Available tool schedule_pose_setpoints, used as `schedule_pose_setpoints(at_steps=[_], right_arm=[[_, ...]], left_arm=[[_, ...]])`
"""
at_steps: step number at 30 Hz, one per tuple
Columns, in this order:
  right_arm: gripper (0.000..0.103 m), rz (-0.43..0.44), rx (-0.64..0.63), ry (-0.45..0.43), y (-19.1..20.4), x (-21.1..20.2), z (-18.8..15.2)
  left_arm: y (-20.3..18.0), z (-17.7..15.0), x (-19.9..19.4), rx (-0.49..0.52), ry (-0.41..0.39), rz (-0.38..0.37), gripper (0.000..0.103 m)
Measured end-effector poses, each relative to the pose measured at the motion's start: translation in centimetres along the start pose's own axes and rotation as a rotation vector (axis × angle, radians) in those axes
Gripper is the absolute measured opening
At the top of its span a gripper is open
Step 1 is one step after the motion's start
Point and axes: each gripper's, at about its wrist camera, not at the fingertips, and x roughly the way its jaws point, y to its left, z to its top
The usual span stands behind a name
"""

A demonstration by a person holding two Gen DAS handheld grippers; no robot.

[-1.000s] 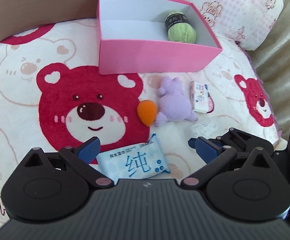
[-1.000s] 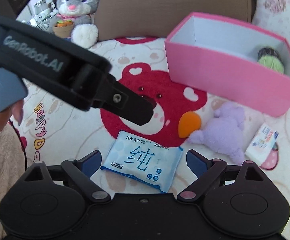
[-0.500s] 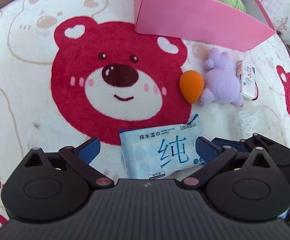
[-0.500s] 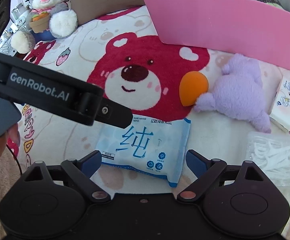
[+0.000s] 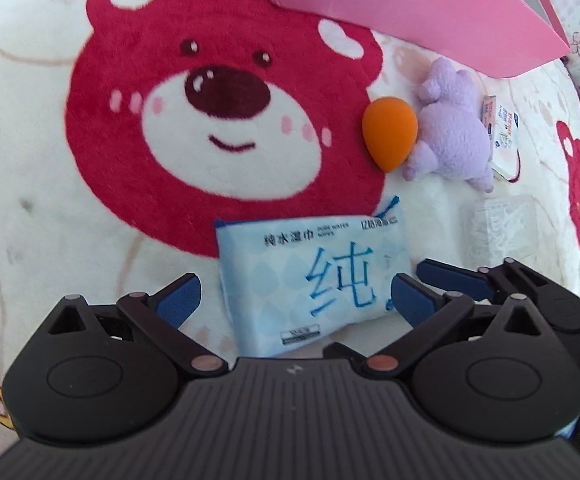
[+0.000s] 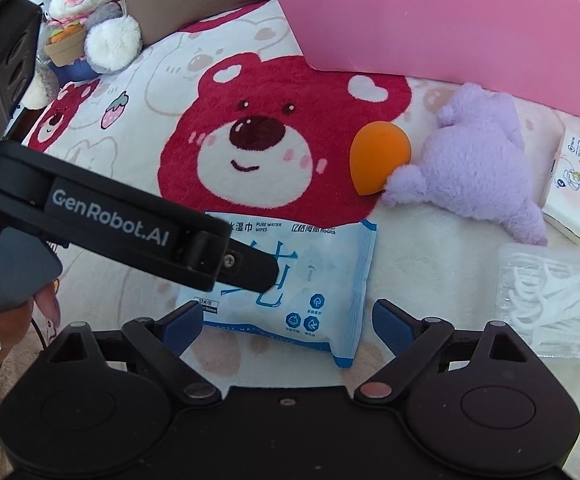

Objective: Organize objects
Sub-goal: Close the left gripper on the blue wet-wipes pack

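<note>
Wipes pack flat — long axis crosswise.

wipes pack before sponge | plush right of sponge | box behind

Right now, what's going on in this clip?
A person is tidying small items off a bear-print blanket with a handheld gripper in each hand. Both the left gripper and the right gripper are open and lowered around the same blue pack of wet wipes, which lies flat, not gripped. The orange sponge, purple plush, small tissue pack and floss picks lie loose near the pink box.
</note>
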Motion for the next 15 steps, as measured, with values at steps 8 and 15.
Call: schedule_pose_setpoints(at_steps=[8, 15], right_arm=[[0.094, -0.011, 0.03, 0.009, -0.2, 0.1, 0.1], [0.094, 0.039, 0.092, 0.139, -0.7, -0.3, 2.0]], left_arm=[[0.3, -0.3, 0.7, -0.047, 0.011, 0.011, 0.099], [0.7, -0.4, 0.6, -0.077, 0.012, -0.003, 0.093]])
